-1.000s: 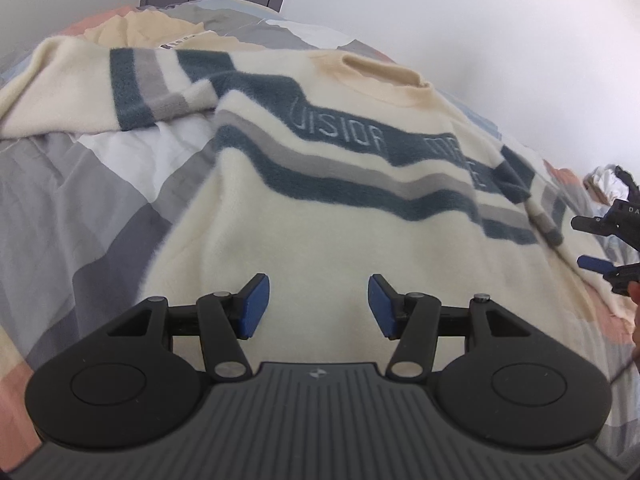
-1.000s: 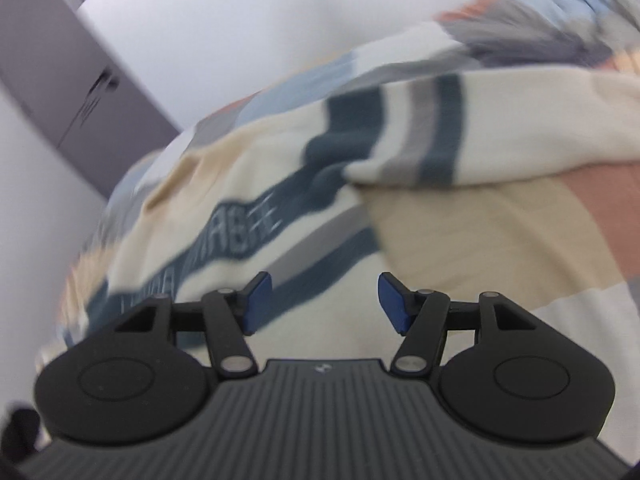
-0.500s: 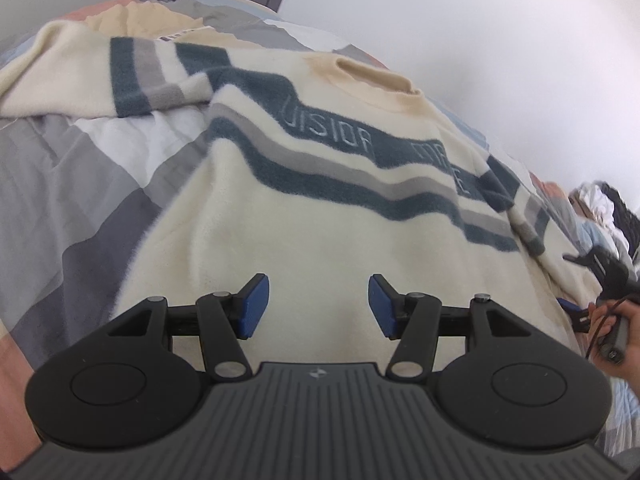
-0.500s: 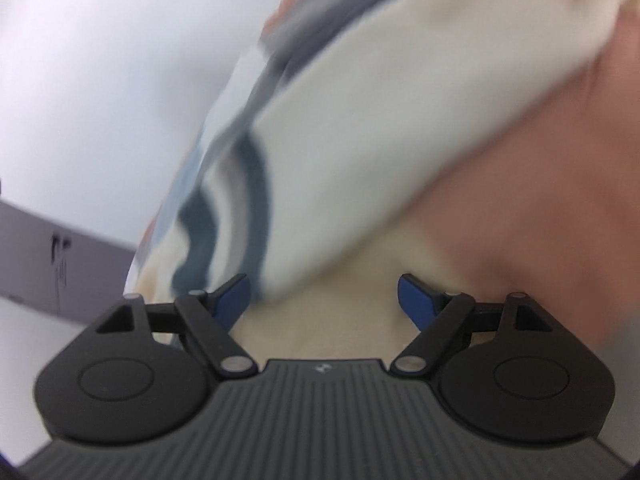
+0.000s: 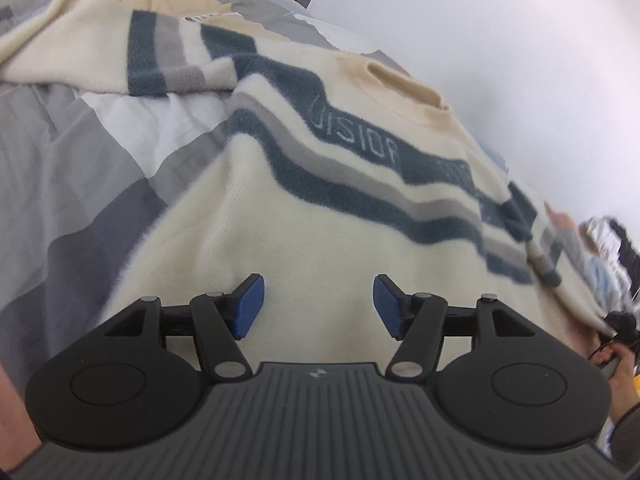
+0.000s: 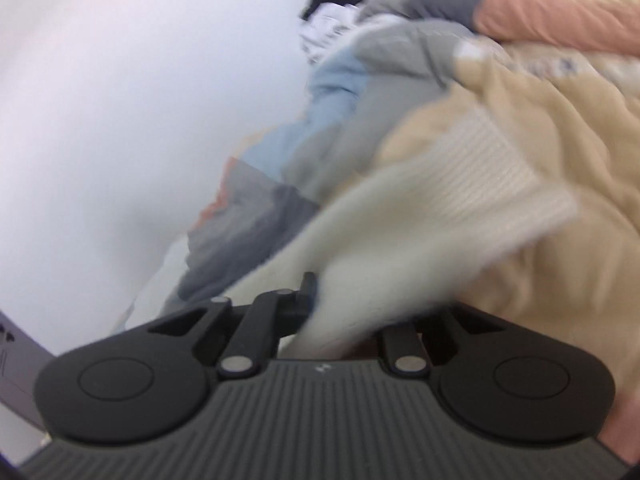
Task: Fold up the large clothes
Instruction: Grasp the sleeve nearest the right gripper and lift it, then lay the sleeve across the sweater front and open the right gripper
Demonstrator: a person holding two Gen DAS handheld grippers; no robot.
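1. A fluffy cream knit sweater with wavy blue-grey and grey chest stripes (image 5: 320, 216) lies spread face up on a bed covered by a grey, white and peach patchwork quilt (image 5: 80, 168).
2. The left gripper (image 5: 319, 307) hovers over the sweater's lower body, its blue pads spread and widening, with nothing between them; a second ago they stood slightly narrower.
3. The right gripper (image 6: 340, 312) has its fingers pressed together on the ribbed cream cuff of the sweater's sleeve (image 6: 472, 200). Half a second ago they stood wide apart with the sleeve only near them.
4. In the left wrist view the right gripper (image 5: 622, 326) sits at the sweater's far right edge, lower than a second ago.
5. A heap of other clothes (image 6: 360, 8) lies beyond, by the white wall (image 6: 140, 100).
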